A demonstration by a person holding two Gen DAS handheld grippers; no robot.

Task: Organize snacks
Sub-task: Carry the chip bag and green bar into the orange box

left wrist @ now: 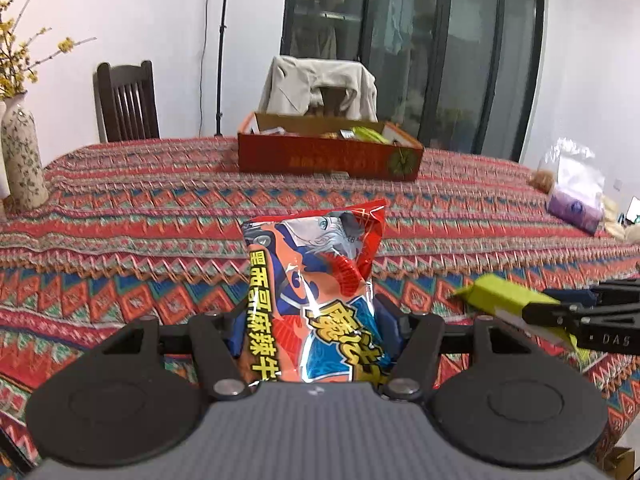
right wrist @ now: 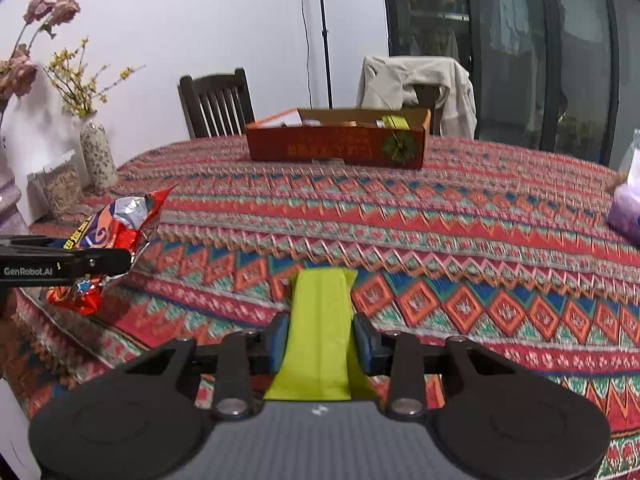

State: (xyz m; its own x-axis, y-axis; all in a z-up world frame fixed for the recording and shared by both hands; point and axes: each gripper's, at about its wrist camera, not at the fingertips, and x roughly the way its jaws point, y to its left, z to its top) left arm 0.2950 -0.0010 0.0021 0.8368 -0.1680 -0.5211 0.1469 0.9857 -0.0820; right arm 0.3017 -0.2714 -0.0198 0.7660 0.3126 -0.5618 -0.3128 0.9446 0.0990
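Low in the left wrist view, the left gripper [left wrist: 316, 344] has its jaws clenched on a glossy red-and-blue foil snack bag [left wrist: 316, 280], pinched across its lower half. The bag stands crinkled and puffy above the jaws. It looks light, slick and easy to crush, so I would grip the flat seam rather than the airy belly.

In the lower middle of the right wrist view, the right gripper [right wrist: 320, 346] has its jaws clamped on a flat lime-green snack packet [right wrist: 320, 320]. This one is matte, smooth and creased lengthwise. It seems thin, limp and nearly weightless.

Both hang over the surface, which is draped in a woven red, teal and orange zigzag cloth [right wrist: 440, 240].

Towards the upper middle sits a shallow red cardboard box [right wrist: 336, 148], stiff-walled and already holding snacks.
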